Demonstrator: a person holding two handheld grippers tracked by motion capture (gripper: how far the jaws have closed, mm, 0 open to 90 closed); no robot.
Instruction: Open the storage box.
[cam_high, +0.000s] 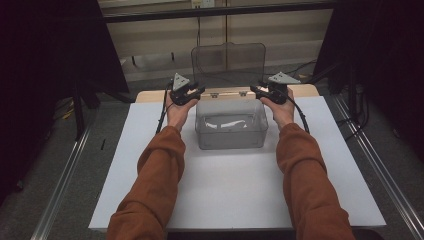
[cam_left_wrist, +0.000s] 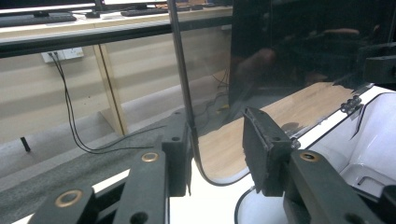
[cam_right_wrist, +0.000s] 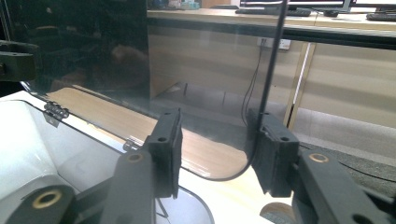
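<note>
Lid (cam_high: 228, 62) stands upright behind the clear box (cam_high: 231, 125) on the surface (cam_high: 230, 185), stiff, light, slippery; both tongs, left (cam_high: 196, 93) and right (cam_high: 256, 90), straddle its side edges, released.

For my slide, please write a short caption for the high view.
Two hand-held grippers flank the upright lid of a clear box.
</note>
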